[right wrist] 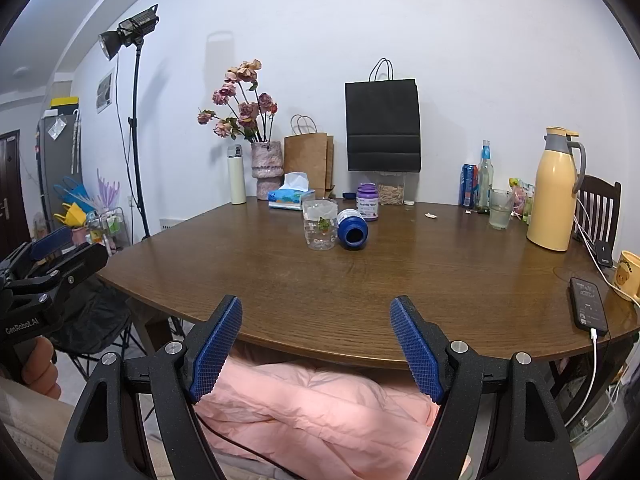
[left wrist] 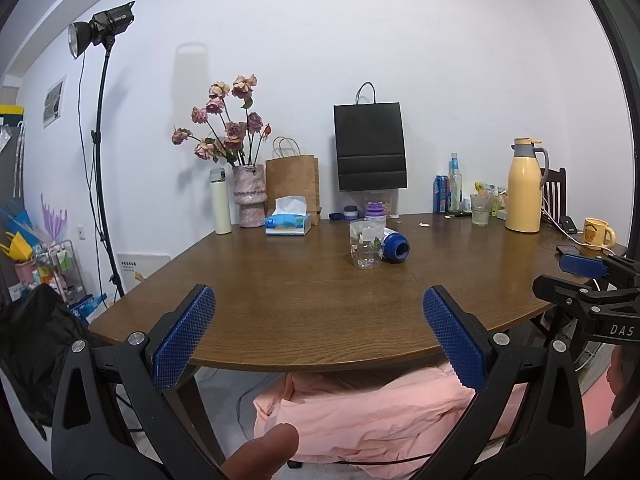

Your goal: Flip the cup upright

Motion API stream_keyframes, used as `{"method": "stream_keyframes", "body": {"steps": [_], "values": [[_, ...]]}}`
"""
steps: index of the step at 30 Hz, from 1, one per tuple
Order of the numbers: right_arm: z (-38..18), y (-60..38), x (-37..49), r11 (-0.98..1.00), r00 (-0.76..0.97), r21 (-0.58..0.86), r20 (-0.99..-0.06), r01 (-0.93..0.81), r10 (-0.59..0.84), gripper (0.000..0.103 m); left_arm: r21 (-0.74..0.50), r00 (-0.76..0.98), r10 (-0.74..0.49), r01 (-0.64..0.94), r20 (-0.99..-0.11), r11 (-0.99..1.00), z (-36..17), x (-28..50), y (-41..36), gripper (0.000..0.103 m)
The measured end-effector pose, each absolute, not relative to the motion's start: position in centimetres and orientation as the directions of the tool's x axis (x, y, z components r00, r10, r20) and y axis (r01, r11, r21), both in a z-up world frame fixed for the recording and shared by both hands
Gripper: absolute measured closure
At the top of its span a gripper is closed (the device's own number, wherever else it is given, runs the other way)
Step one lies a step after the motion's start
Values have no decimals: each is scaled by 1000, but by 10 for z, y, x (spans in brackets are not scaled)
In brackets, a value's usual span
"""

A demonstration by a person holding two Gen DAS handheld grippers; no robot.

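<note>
A clear plastic cup (left wrist: 366, 244) with printed flowers stands on the brown table (left wrist: 280, 300) near its middle, its wider end up; it also shows in the right wrist view (right wrist: 320, 224). A blue cup or bottle (left wrist: 395, 245) lies on its side touching it on the right, its mouth facing me; it shows in the right wrist view (right wrist: 352, 229) too. My left gripper (left wrist: 320, 320) is open and empty at the table's near edge. My right gripper (right wrist: 316, 332) is open and empty, also at the near edge, well short of both cups.
Along the table's far side stand a white flask (left wrist: 221, 202), a vase of dried roses (left wrist: 250, 196), a tissue box (left wrist: 288, 222), paper bags, a purple jar (right wrist: 367, 202), a glass (right wrist: 500, 209) and a yellow jug (right wrist: 554, 192). A phone (right wrist: 588, 303) and mug (right wrist: 628, 276) lie right.
</note>
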State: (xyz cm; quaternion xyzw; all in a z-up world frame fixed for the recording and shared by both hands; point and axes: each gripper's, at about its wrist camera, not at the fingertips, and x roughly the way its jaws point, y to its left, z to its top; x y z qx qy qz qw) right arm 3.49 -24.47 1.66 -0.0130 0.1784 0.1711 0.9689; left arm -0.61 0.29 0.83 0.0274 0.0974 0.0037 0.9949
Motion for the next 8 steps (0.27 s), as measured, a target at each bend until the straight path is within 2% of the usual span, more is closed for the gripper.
{"method": "stream_keyframes", "body": {"steps": [8], "values": [[17,-246,37,941,877,34,-354,-336,326,21,52,981,15,-5,-195,999,9,-6,2,0]]}}
